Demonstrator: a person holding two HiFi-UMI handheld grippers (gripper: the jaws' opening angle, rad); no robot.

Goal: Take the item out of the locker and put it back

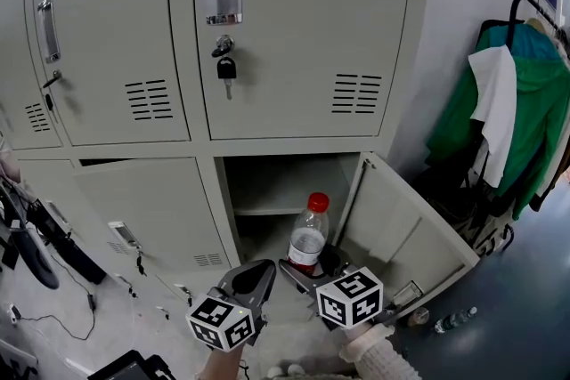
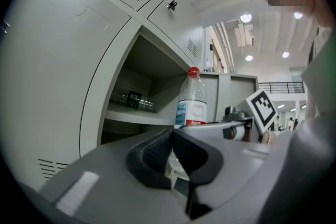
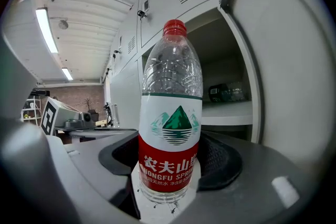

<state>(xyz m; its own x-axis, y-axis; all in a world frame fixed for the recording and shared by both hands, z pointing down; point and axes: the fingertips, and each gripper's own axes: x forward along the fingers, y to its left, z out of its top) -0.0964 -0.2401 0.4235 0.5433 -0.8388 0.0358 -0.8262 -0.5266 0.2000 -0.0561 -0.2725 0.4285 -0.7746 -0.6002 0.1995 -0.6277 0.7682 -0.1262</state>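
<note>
One bottle (image 3: 170,113), red label (image 3: 169,168) reading 农夫山

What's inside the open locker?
A shelf holding something clear with a dark label. The water bottle in the right hand-held gripper covers part of the space below.

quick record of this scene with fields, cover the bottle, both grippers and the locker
bottle: clear water bottle, red cap, red and white label, upright
right gripper: shut on the bottle's lower part
left gripper: shut, nothing between the jaws
compartment: lower one, open
door: swung out to the right
bottle position: in front of the open compartment
shelf: carries a clear item with a dark label, too small to identify
</note>
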